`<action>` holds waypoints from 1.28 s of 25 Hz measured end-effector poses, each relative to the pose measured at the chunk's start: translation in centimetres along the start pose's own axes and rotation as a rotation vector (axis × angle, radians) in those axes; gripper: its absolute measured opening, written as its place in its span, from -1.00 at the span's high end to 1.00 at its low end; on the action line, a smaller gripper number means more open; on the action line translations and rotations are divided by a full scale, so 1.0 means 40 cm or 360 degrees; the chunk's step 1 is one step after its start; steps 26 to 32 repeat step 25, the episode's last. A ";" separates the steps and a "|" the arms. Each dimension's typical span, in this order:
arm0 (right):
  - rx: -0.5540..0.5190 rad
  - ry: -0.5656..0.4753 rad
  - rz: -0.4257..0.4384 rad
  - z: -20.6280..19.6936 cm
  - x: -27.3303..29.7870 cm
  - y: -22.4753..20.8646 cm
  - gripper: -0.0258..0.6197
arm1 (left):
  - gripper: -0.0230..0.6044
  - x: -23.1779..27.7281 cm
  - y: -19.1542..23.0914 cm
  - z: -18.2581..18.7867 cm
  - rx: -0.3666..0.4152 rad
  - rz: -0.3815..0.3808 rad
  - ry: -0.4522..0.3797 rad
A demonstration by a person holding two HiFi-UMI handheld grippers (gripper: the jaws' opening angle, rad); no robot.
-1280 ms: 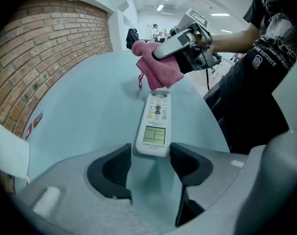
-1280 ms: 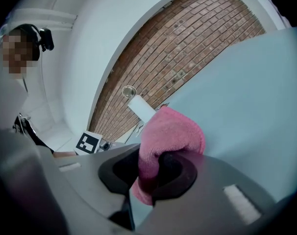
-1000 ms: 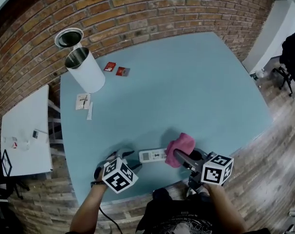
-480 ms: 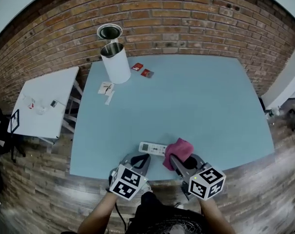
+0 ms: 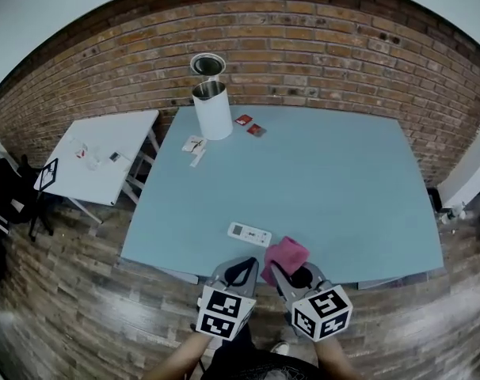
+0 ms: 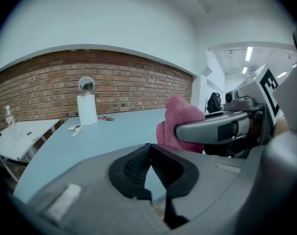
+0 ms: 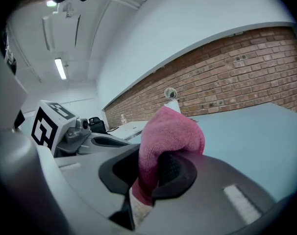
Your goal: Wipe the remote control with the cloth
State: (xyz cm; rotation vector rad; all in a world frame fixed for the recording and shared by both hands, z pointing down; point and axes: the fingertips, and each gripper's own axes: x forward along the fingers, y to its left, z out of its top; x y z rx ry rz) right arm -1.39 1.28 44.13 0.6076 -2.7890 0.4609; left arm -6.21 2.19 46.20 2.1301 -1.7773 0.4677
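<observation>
A white remote control (image 5: 249, 233) lies flat on the light blue table (image 5: 327, 180), near its front edge. My right gripper (image 5: 292, 274) is shut on a pink cloth (image 5: 285, 256), which bulges out over the jaws (image 7: 170, 131) just right of the remote and clear of it. My left gripper (image 5: 239, 269) hovers at the table's front edge, short of the remote, jaws shut with nothing between them (image 6: 149, 148). In the left gripper view the pink cloth (image 6: 180, 126) and the right gripper sit close on the right.
A white cylindrical bin (image 5: 213, 109) stands at the far left of the table, with a round lid (image 5: 207, 64) against the brick wall. Two red packets (image 5: 250, 125) and paper slips (image 5: 194, 145) lie near it. A white side table (image 5: 97, 165) stands to the left.
Both grippers have drawn back from the remote toward the table's front edge and lifted. The left jaws, open beside the remote before, are now shut and empty. The remote stays put.
</observation>
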 end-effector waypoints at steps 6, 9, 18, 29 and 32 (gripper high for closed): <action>-0.0038 -0.0009 -0.0052 -0.009 -0.059 0.019 0.73 | 0.94 -0.063 -0.047 0.012 -0.0129 0.0155 -0.0083; -0.0050 -0.0030 -0.0070 -0.021 -0.082 0.020 0.73 | 0.96 -0.081 -0.076 -0.002 -0.0149 0.0190 -0.0108; -0.0015 -0.0038 -0.0064 -0.066 -0.146 0.042 0.73 | 0.96 -0.114 -0.145 -0.024 -0.0171 0.0228 -0.0112; -0.0006 -0.0029 -0.0059 -0.083 -0.182 0.048 0.73 | 0.96 -0.128 -0.181 -0.036 -0.0164 0.0240 -0.0087; -0.0006 -0.0029 -0.0059 -0.083 -0.182 0.048 0.73 | 0.96 -0.128 -0.181 -0.036 -0.0164 0.0240 -0.0087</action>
